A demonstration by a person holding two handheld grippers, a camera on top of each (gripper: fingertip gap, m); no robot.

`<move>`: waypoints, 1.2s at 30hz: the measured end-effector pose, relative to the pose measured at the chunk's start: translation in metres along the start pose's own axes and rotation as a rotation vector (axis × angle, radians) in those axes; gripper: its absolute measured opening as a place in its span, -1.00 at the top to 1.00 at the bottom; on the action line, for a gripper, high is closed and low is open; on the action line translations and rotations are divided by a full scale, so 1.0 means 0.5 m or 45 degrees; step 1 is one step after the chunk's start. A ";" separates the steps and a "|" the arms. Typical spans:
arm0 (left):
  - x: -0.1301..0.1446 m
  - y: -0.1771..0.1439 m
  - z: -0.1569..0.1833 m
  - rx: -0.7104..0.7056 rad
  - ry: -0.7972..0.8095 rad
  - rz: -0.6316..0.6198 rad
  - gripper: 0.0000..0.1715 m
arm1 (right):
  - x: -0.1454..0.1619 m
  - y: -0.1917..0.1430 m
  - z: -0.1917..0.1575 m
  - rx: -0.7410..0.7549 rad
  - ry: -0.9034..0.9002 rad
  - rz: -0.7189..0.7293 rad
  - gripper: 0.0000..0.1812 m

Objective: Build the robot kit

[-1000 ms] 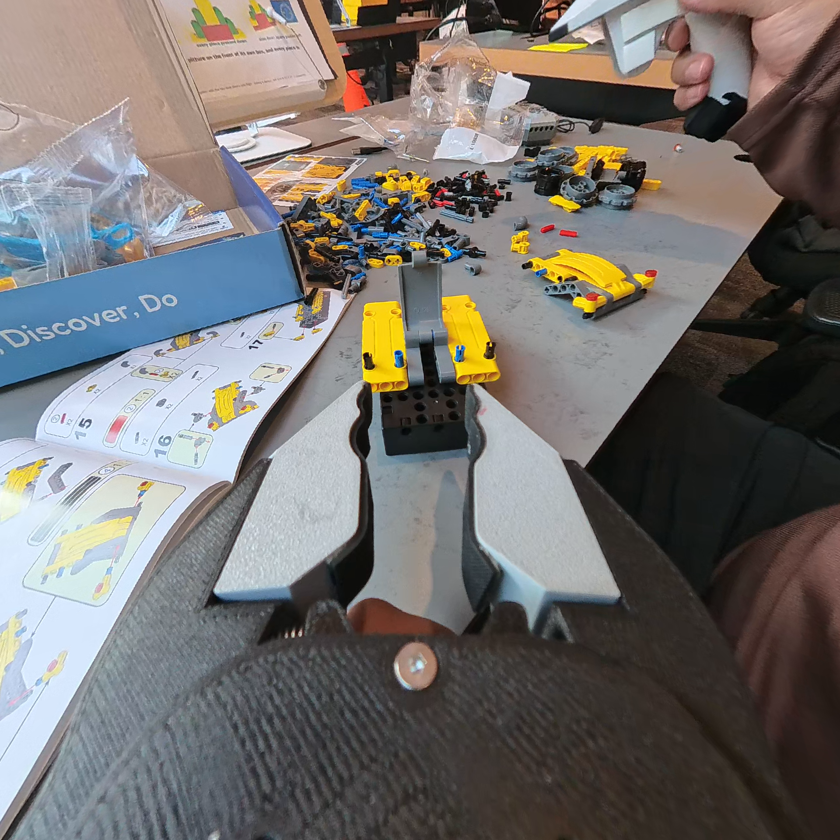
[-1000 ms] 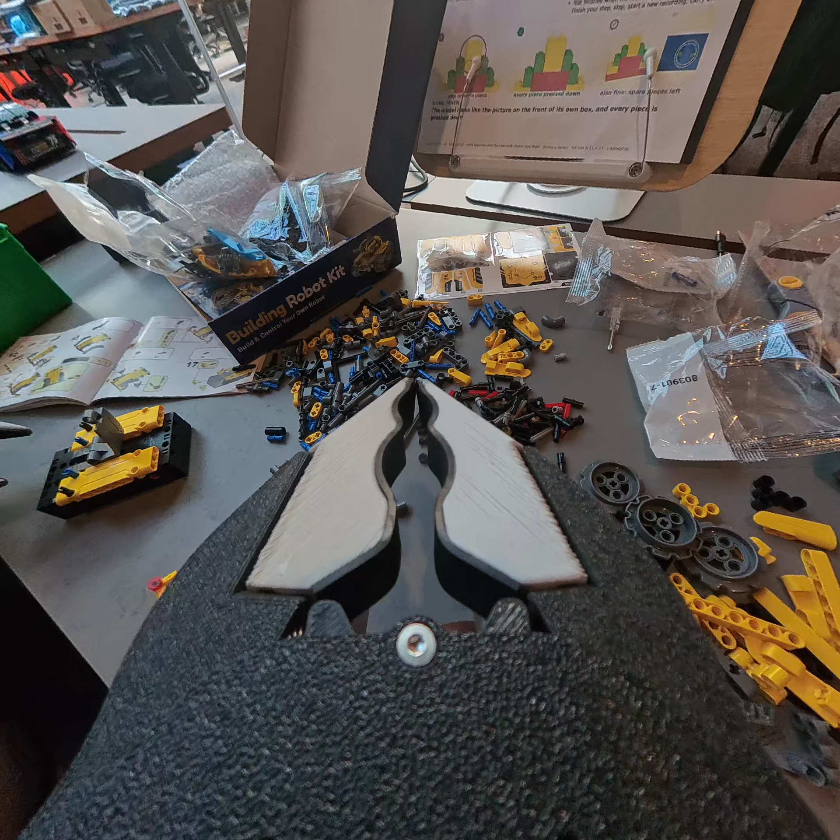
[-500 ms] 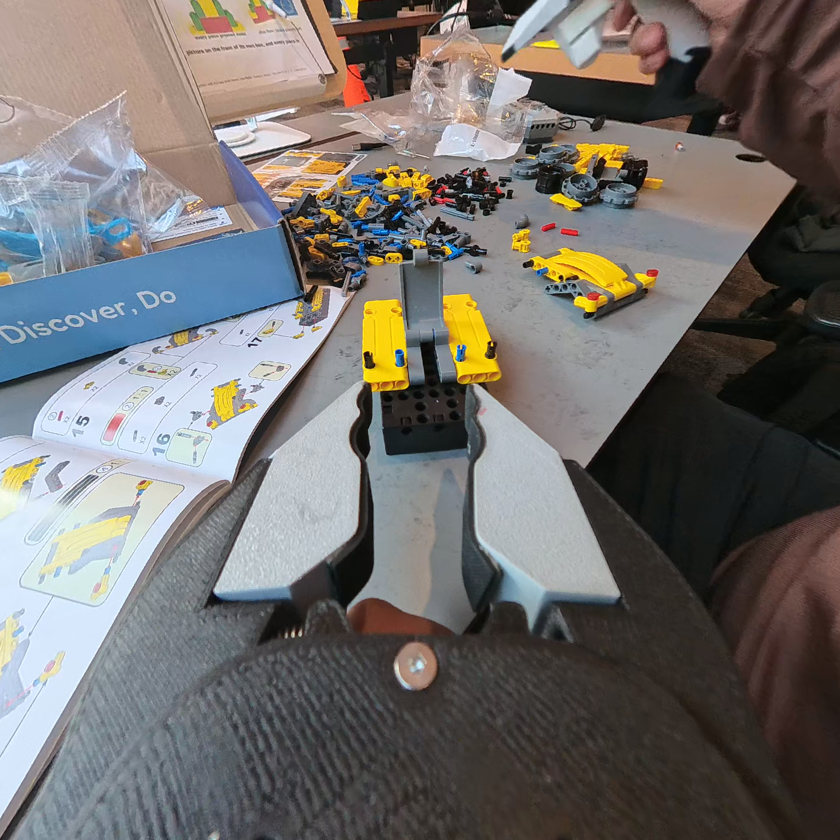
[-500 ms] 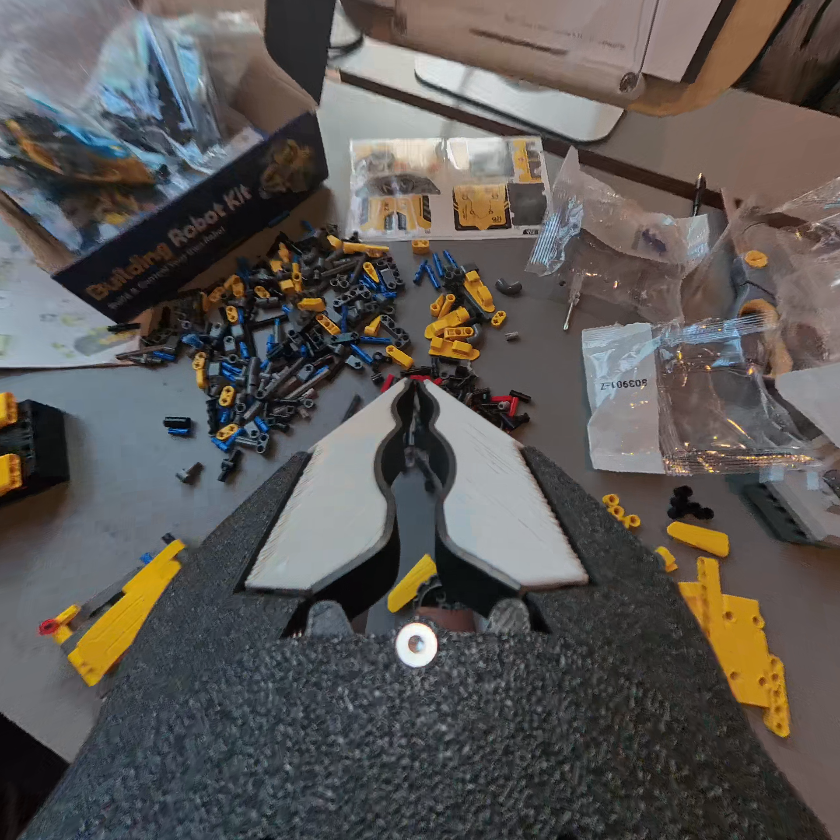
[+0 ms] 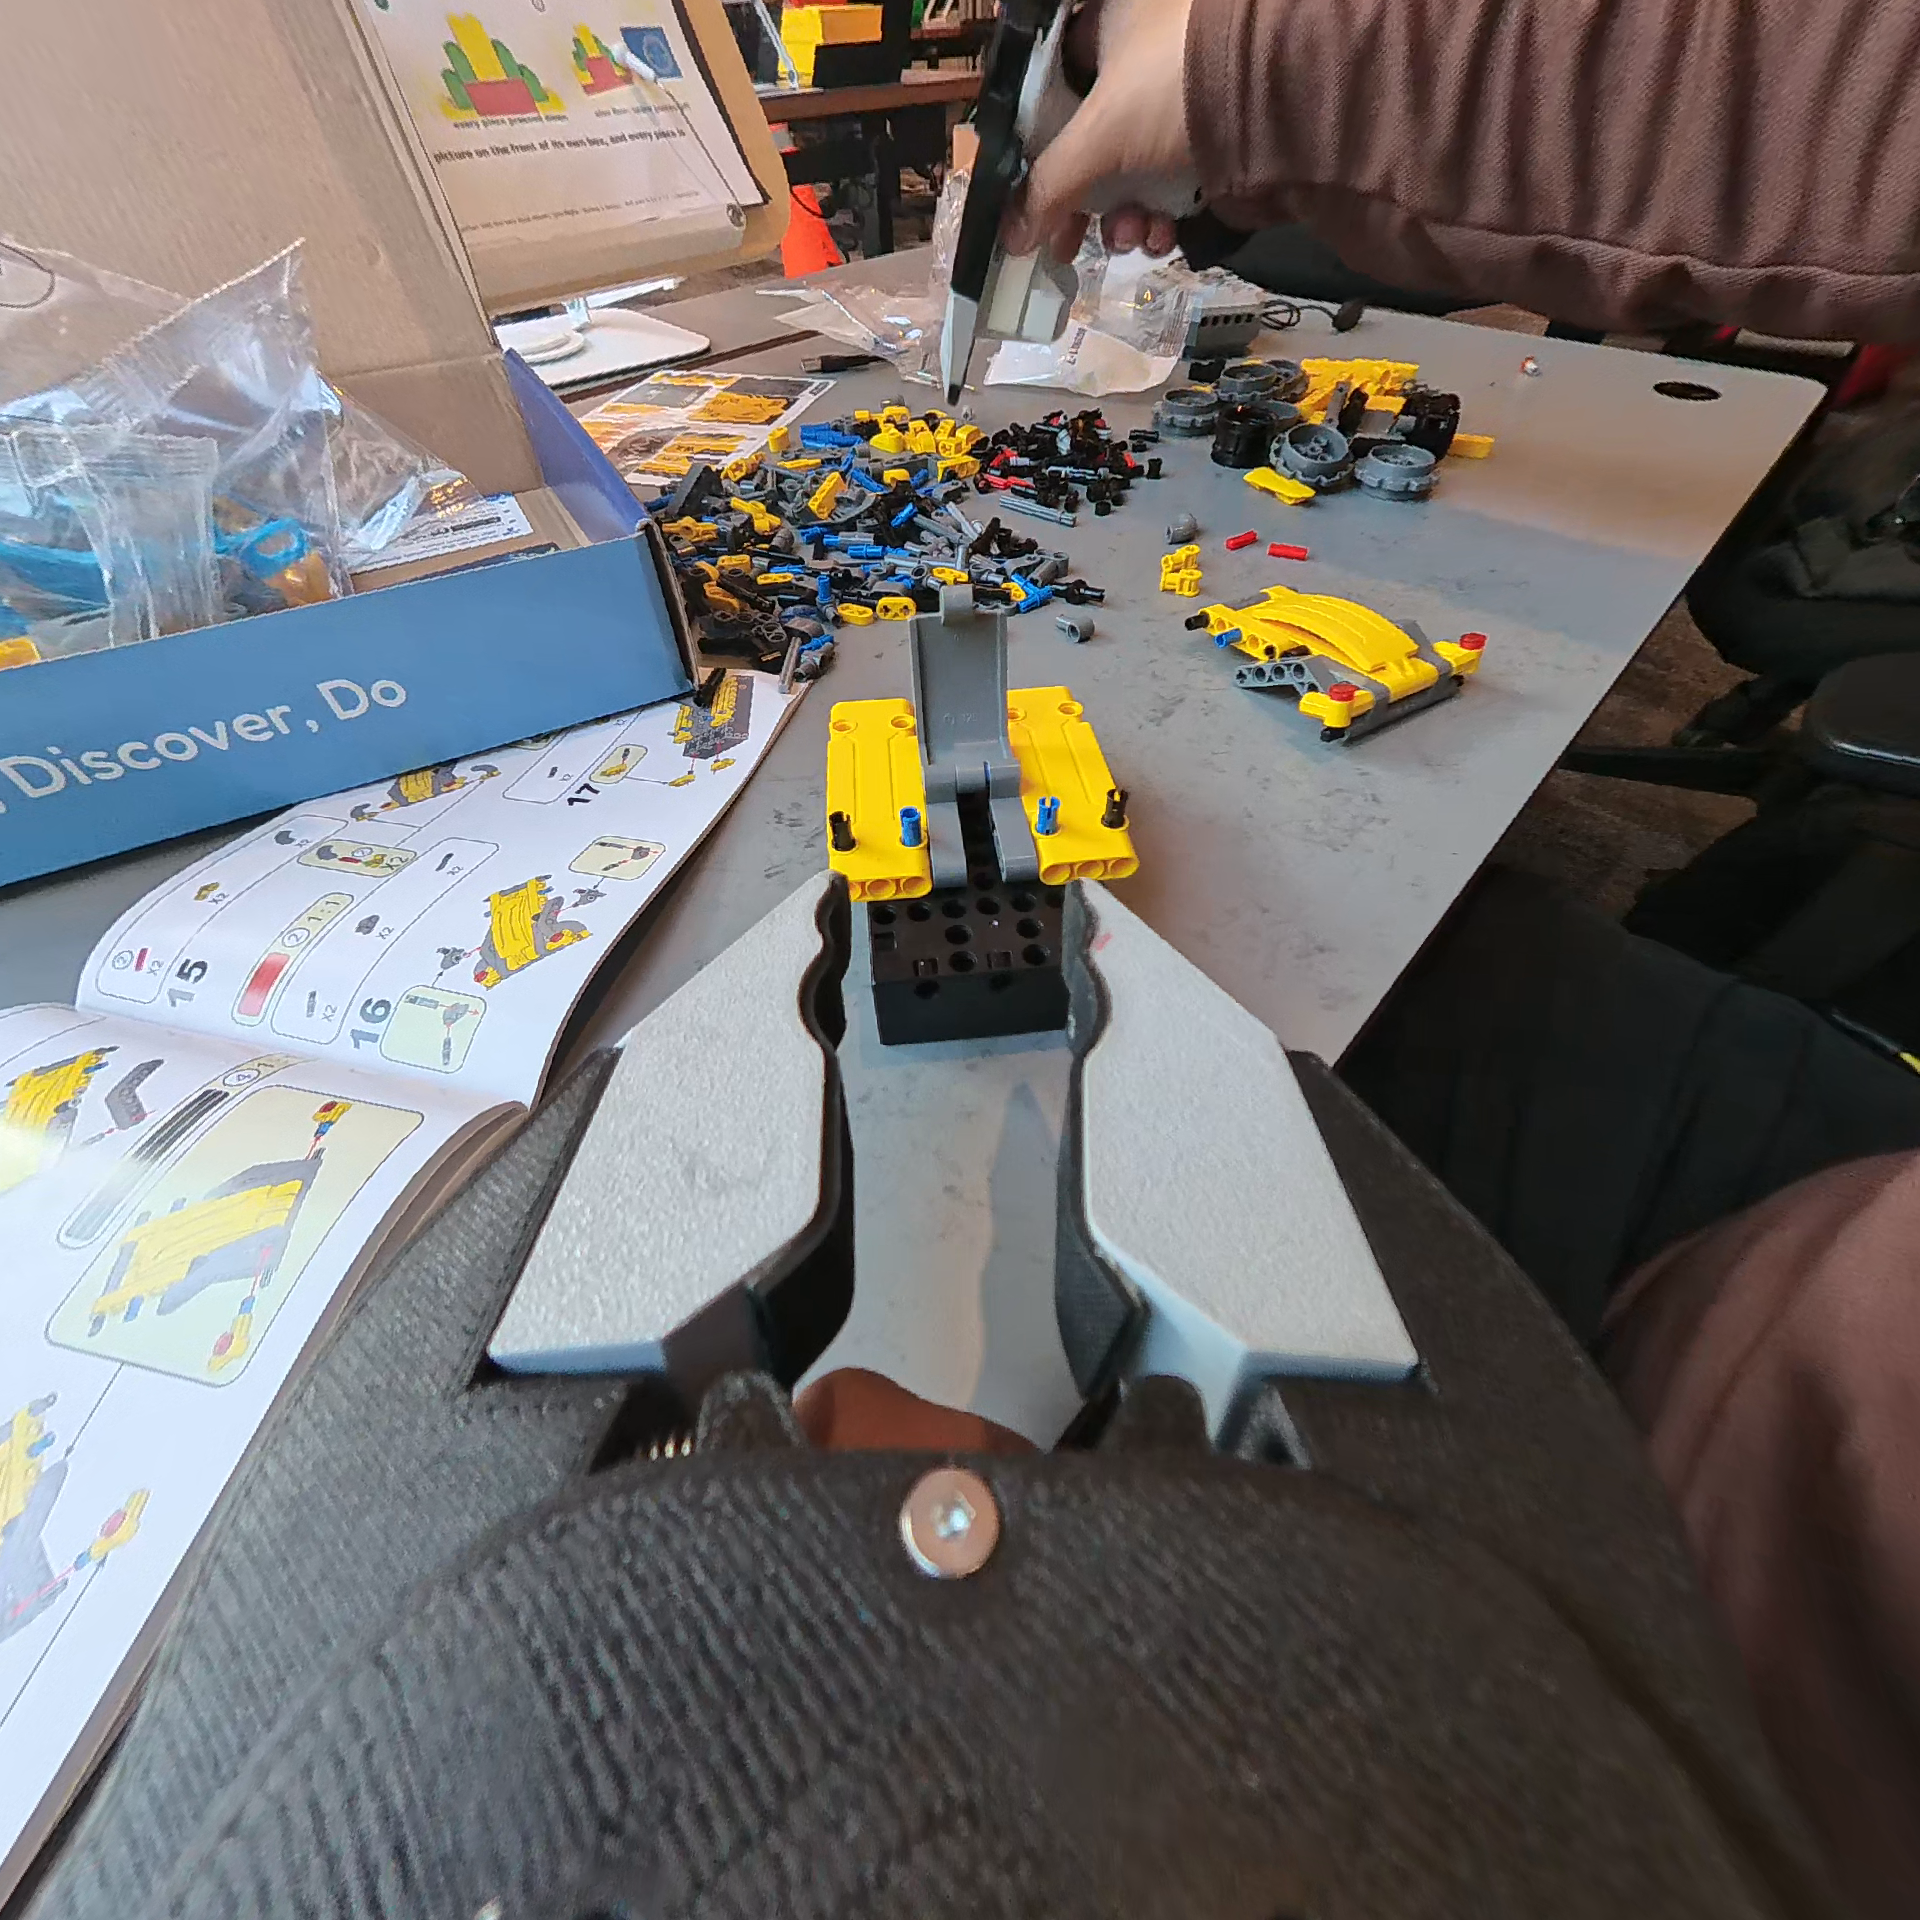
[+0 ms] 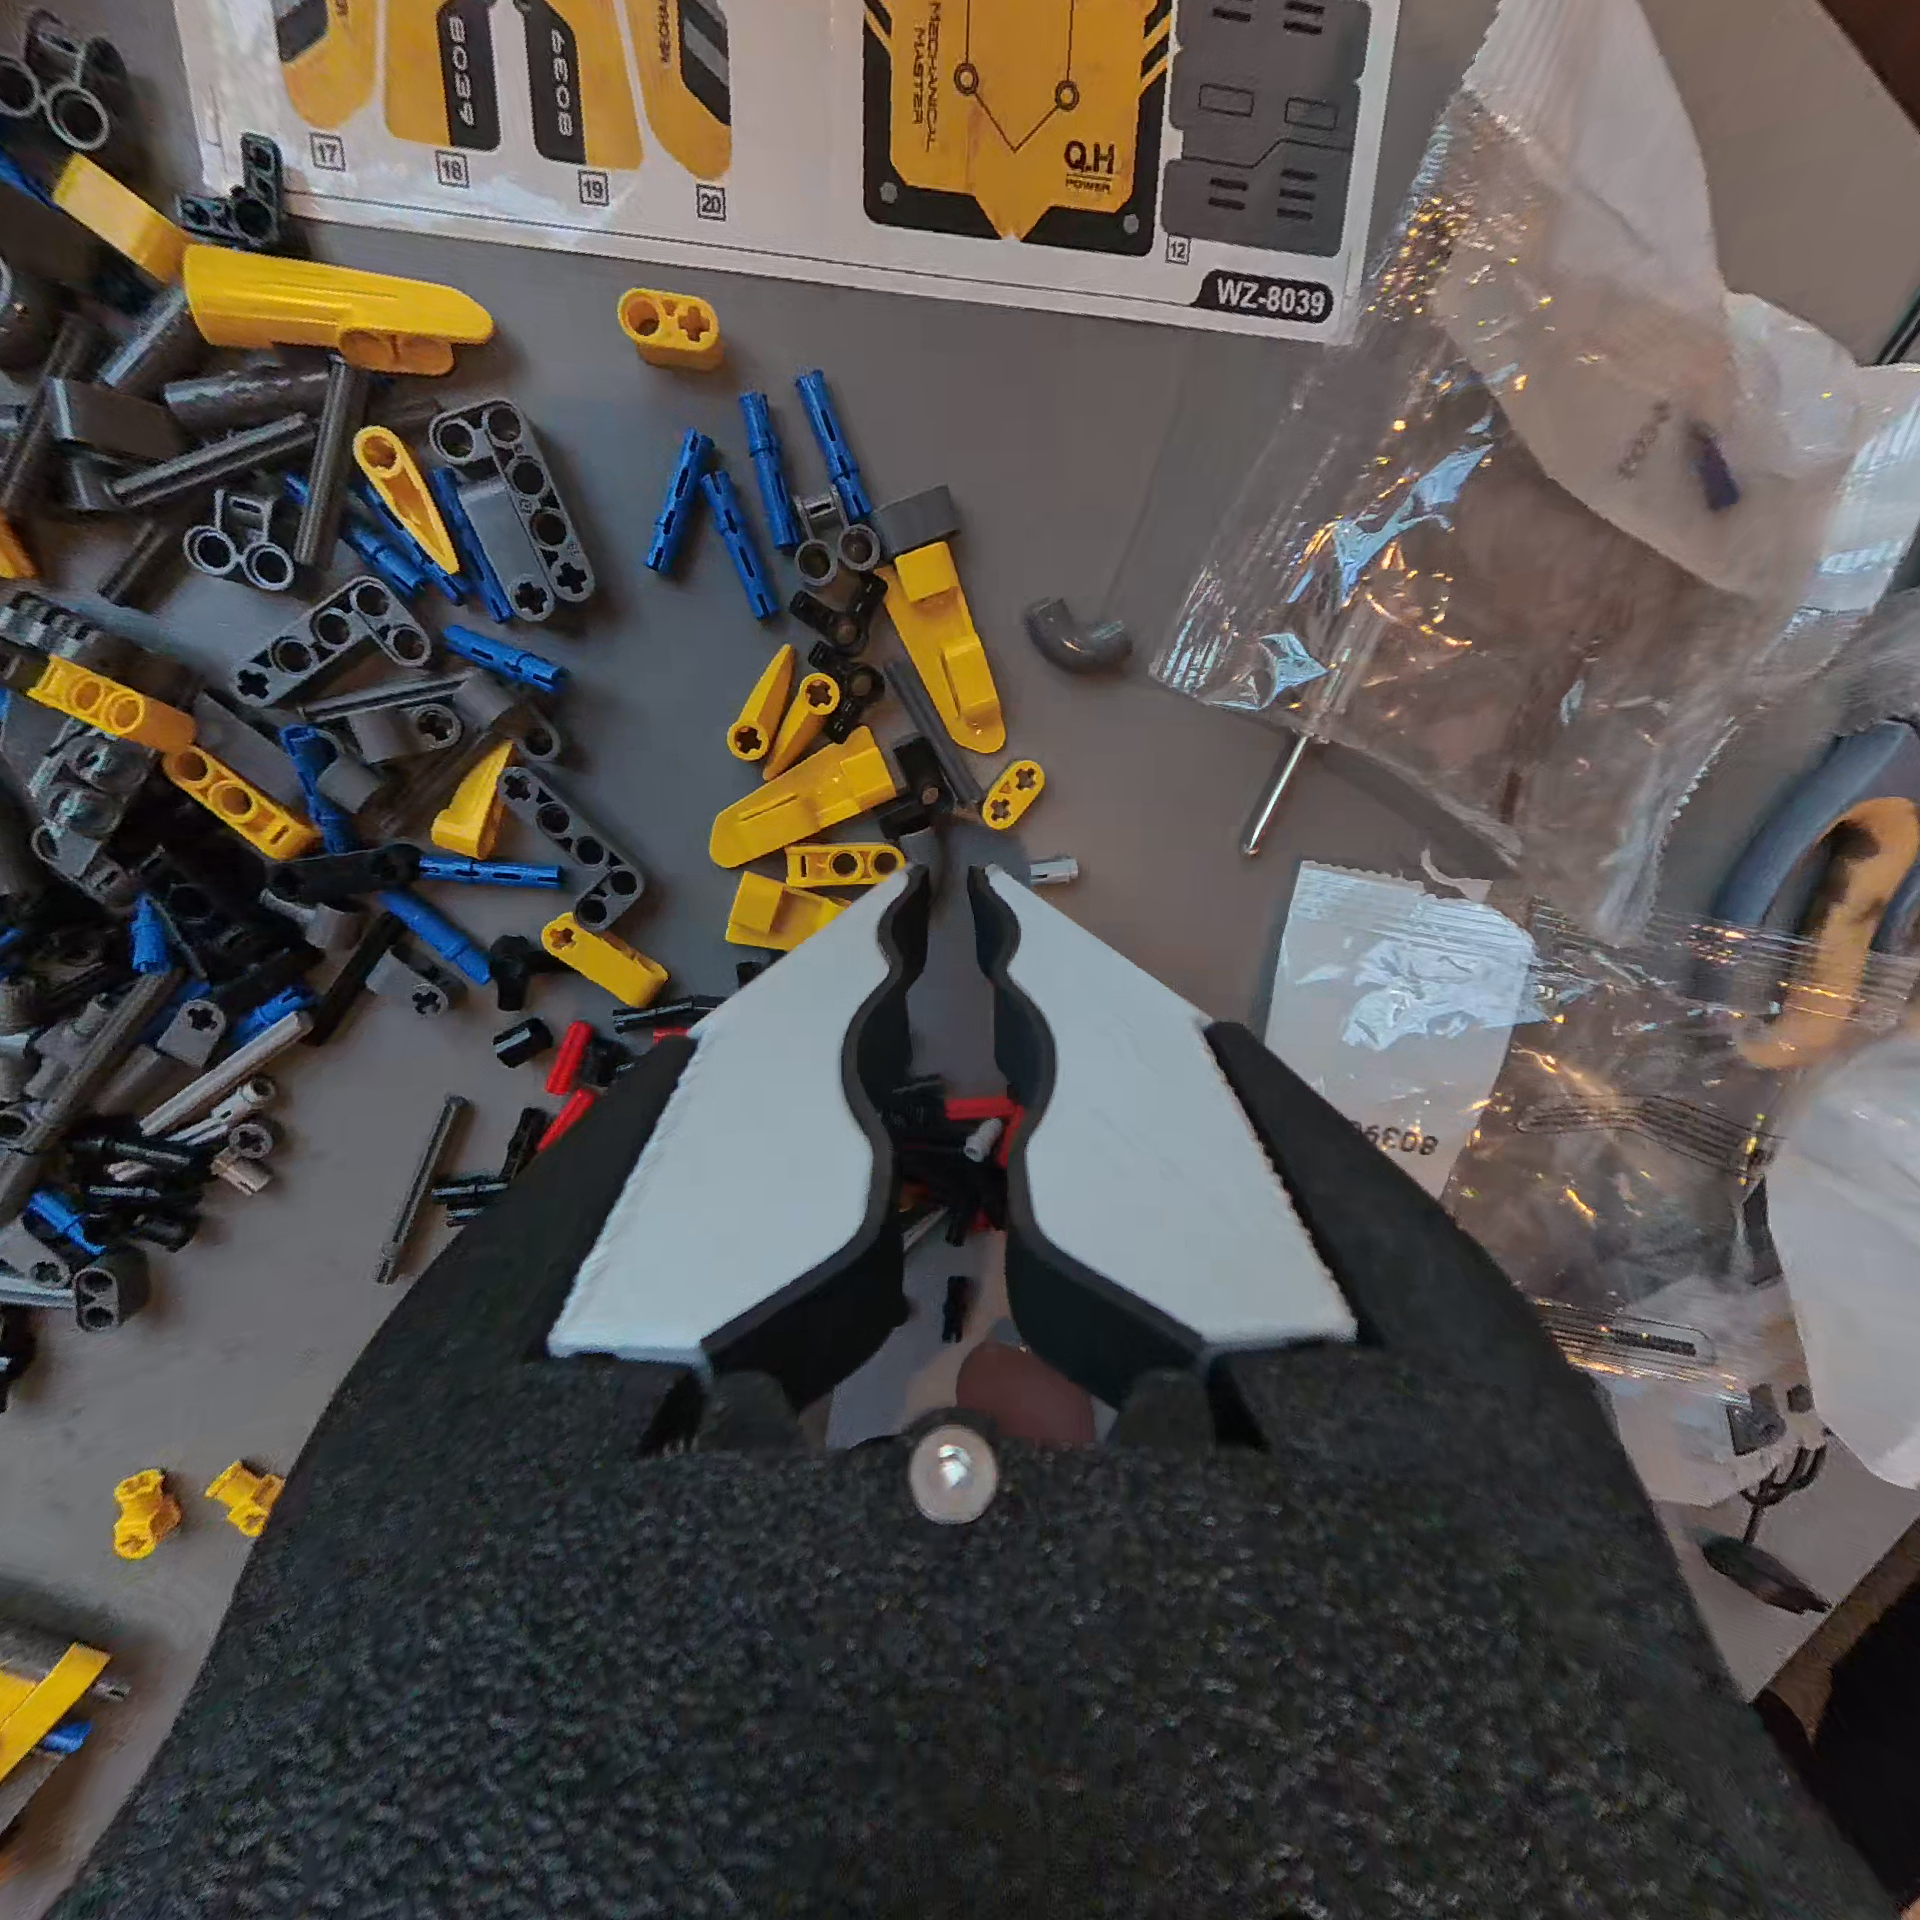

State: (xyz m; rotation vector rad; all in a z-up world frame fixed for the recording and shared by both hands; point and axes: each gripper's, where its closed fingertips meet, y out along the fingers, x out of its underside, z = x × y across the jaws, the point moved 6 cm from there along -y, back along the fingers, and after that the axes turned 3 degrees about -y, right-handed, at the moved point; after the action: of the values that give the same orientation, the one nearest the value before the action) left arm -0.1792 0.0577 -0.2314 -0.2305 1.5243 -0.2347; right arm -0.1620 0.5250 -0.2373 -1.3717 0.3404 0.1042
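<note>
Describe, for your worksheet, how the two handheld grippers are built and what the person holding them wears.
Each gripper, left gripper and right gripper, has a coarse black textured body with a silver screw at its centre and two pale grey wedge-shaped fingers lined with wavy black pads. No cables show. The person wears a ribbed brownish-mauve sleeve and dark trousers.

Counter (image 5: 1351, 883) layout, left wrist view: part-built model (image 5: 971, 831) stands near the front edge, directly ahead of the left gripper (image 5: 956, 935), jaws at either side of its base. Open booklet (image 5: 312, 987) lies left of the model; box (image 5: 312, 707) behind the booklet, bags (image 5: 156, 468) in it. Loose parts pile (image 5: 883, 520) behind the model. Curved sub-assembly (image 5: 1340, 649) to its right; wheels (image 5: 1309, 447) farther back. Right gripper (image 6: 948, 878) tips down over the pile's far edge; sticker sheet (image 6: 831, 135) beyond it, empty bags (image 6: 1507, 520) to its right.
</note>
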 end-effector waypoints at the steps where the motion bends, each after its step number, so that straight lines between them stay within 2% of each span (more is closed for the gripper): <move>1: 0.000 0.000 0.000 0.001 -0.001 0.001 0.55 | 0.001 0.001 -0.003 -0.004 -0.002 -0.007 0.91; 10: -0.001 -0.001 -0.001 0.014 -0.014 0.006 0.55 | 0.000 0.015 -0.004 -0.076 0.042 0.008 0.89; 12: -0.001 -0.001 -0.001 0.012 -0.011 0.005 0.55 | 0.000 0.014 0.002 -0.072 0.047 -0.005 0.83; 16: -0.001 -0.001 -0.001 0.009 -0.011 0.004 0.55 | -0.004 0.000 0.009 -0.099 0.088 0.054 0.85; 20: 0.000 0.000 -0.001 0.007 -0.012 -0.002 0.55 | 0.007 0.015 0.006 -0.101 0.083 0.005 0.85; 24: 0.000 0.000 -0.001 0.005 -0.013 -0.003 0.55 | 0.002 0.018 -0.001 -0.138 0.102 0.030 0.91; 29: -0.001 0.000 -0.001 0.006 -0.013 -0.002 0.55 | 0.003 0.019 -0.005 -0.144 0.099 0.019 0.86; 36: 0.000 0.000 0.000 0.006 -0.010 0.000 0.55 | 0.014 0.022 -0.009 -0.133 0.089 0.014 0.90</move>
State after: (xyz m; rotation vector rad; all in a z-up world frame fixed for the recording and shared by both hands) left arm -0.1794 0.0578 -0.2312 -0.2273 1.5160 -0.2370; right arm -0.1592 0.5221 -0.2504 -1.4796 0.4058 0.0839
